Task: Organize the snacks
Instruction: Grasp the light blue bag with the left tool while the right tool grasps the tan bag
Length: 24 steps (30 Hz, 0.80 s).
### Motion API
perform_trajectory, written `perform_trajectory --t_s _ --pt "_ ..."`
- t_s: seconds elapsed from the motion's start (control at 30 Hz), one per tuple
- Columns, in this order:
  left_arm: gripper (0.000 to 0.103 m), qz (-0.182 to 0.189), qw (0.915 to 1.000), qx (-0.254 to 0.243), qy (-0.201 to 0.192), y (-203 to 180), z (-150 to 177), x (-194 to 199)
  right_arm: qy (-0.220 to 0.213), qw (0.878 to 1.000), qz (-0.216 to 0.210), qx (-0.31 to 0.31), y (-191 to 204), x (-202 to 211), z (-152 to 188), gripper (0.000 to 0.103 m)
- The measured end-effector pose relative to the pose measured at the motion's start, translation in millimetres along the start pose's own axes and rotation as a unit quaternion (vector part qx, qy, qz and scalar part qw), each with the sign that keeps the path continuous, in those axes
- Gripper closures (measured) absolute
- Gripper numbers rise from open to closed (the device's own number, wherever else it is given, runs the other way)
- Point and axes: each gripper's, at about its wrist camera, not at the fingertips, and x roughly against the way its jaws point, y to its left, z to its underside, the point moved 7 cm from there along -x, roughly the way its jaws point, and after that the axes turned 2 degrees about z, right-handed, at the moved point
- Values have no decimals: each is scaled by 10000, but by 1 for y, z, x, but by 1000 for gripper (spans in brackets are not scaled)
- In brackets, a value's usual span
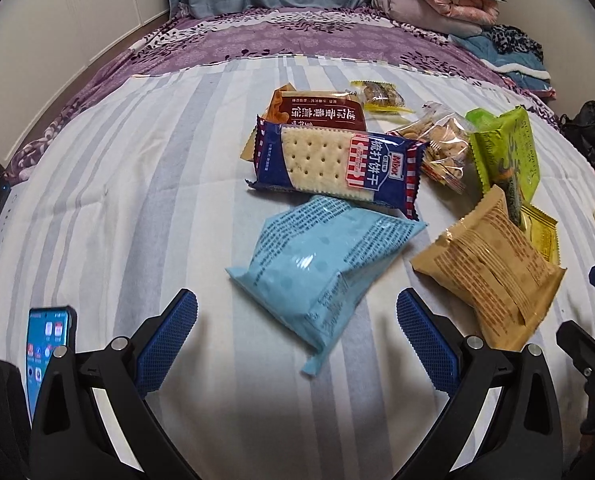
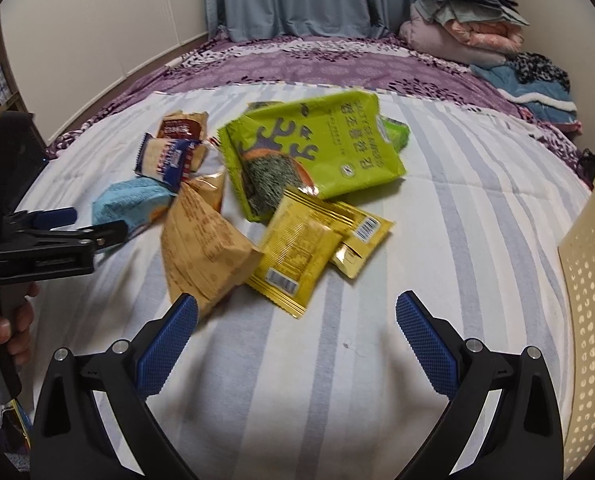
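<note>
Striped bedding (image 1: pixel 117 208) is spread with a heap of snack packets. Both grippers are held wide apart and empty above it: the left gripper (image 1: pixel 297 334) is aimed at the light-blue packet (image 1: pixel 321 268), the right gripper (image 2: pixel 297 334) just short of the tan packet (image 2: pixel 205 248) and yellow sachets (image 2: pixel 297 256). A cream perforated basket (image 2: pixel 589 320) is seen at the right edge.

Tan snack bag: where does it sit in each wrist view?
Left wrist: tan snack bag lies at lower right, beside the light blue bag.
Right wrist: tan snack bag lies left of centre, just ahead of the claw.
Shared landmark: green seaweed pack.
</note>
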Motion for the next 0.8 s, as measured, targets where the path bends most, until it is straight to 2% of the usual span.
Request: perform_trajectory --t_s 0.1,0.23,0.27,0.63,0.67,0.8 --pt "2 53 9999 -92 1 -1 -4 -5 -41 9998 -150 156 12 -2 -6 5" --pt "3 304 9993 -230 31 -2 -11 -13 -54 9985 -354 405 29 -8 -16 5" --pt "12 392 9988 -276 33 -3 -12 -15 -70 9980 -401 478 34 -9 -18 5" --pt "26 490 9970 -567 -185 -7 -14 -13 70 9911 -737 1103 74 -38 -30 6" --pt "27 506 9970 -559 -181 -7 -14 -13 109 9903 -730 1173 77 -42 -29 7" --pt "29 564 9968 -543 -142 -6 -12 -11 321 9881 -682 1339 84 -56 -23 32"
